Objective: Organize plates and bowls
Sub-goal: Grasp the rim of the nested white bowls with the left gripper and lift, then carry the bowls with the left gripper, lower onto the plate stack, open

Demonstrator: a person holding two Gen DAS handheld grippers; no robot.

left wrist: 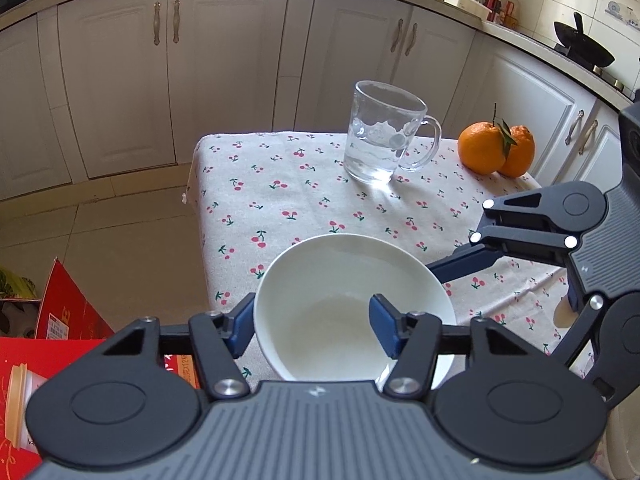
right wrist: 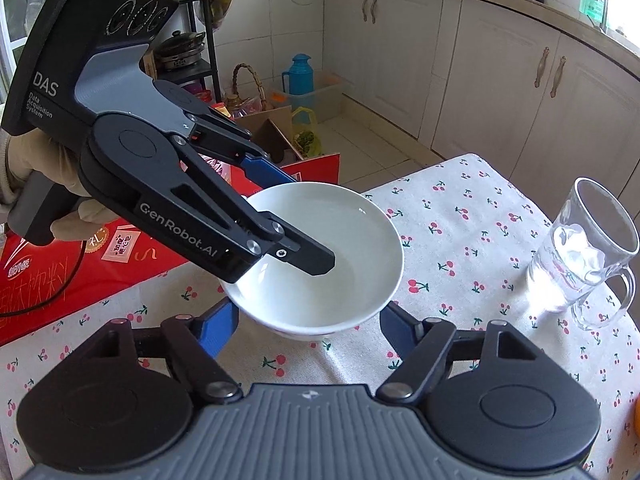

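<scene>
On the table (left wrist: 280,184), bowl (left wrist: 344,300) mouth up.

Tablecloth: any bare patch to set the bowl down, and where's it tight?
Free: the cloth between the white bowl and the glass mug, running to the left table edge. Another strip lies between bowl and mug in the right wrist view. Crowded: around the bowl, where the left claw and right claw meet; far corner holds two oranges.
</scene>
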